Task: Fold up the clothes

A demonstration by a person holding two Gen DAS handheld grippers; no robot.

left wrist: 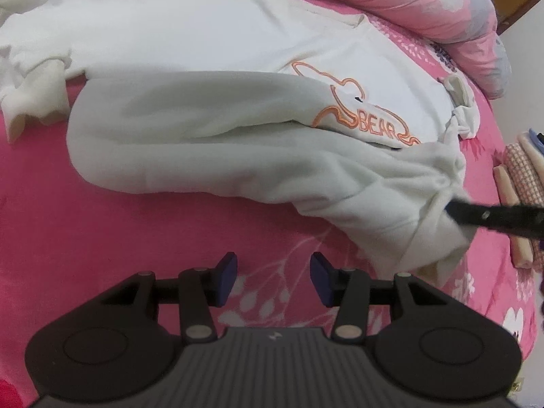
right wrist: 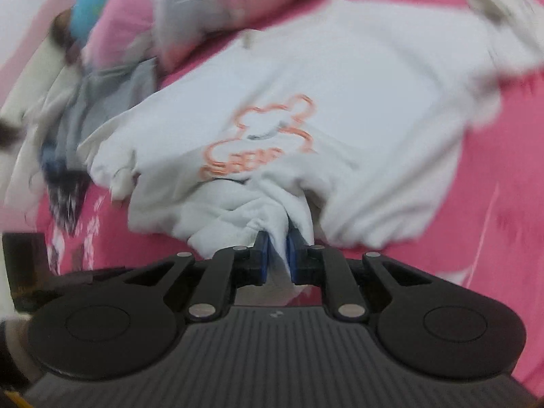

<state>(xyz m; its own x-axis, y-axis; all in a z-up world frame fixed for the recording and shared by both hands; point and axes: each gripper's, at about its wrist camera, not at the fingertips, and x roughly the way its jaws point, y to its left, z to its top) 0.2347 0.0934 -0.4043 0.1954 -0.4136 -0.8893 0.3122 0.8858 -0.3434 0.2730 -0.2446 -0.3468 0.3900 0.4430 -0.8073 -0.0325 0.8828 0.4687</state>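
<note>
A white sweatshirt (left wrist: 210, 129) with an orange bear outline and the word BEAR lies on the pink bedsheet (left wrist: 102, 231), one side folded over its front. My left gripper (left wrist: 274, 277) hovers open above bare sheet, just short of the garment's near edge, nothing between its blue pads. My right gripper (right wrist: 277, 248) is shut on a bunched edge of the sweatshirt (right wrist: 340, 129), fabric pinched between its blue pads. In the left wrist view the right gripper (left wrist: 452, 209) reaches in from the right, its black finger against the gathered cloth. The right wrist view is motion-blurred.
A pink flowered quilt (left wrist: 425, 3) is heaped along the bed's far side. Folded clothes (left wrist: 523, 183) are stacked at the right edge in the left wrist view. Grey and dark garments (right wrist: 85, 129) lie left of the sweatshirt in the right wrist view.
</note>
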